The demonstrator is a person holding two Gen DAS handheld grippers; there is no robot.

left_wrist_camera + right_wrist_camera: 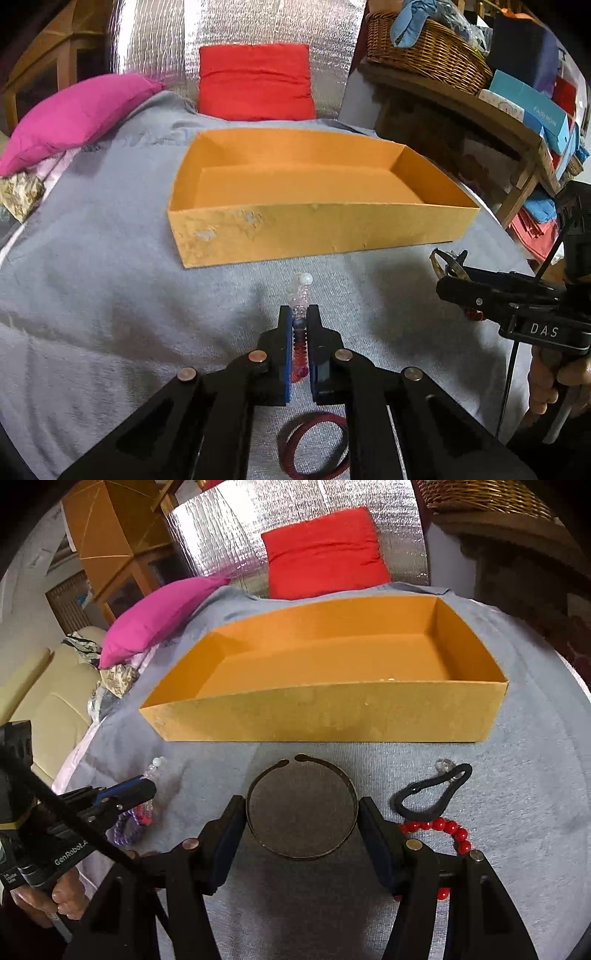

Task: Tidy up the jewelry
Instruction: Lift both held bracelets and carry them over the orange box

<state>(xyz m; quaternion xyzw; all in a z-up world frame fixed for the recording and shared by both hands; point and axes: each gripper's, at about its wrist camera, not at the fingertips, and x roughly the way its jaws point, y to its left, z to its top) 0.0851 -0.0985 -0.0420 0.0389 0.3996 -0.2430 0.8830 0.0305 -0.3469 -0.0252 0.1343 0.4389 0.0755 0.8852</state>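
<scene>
An open orange box (310, 229) (332, 712) stands on the grey cloth ahead of both grippers. My left gripper (299, 321) is shut on a clear, purple and pink beaded bracelet (301, 295), held just above the cloth; it also shows in the right wrist view (147, 786). My right gripper (301, 812) is shut on a dark metal cuff bangle (301, 853), gripping it by its two sides. The right gripper also shows in the left wrist view (454, 273) at the right.
A dark red ring bracelet (314, 446) lies on the cloth under my left gripper. A black band (430, 794) and a red bead bracelet (443, 827) lie at the right. Pink (74, 114) and red (255, 81) cushions sit behind the box.
</scene>
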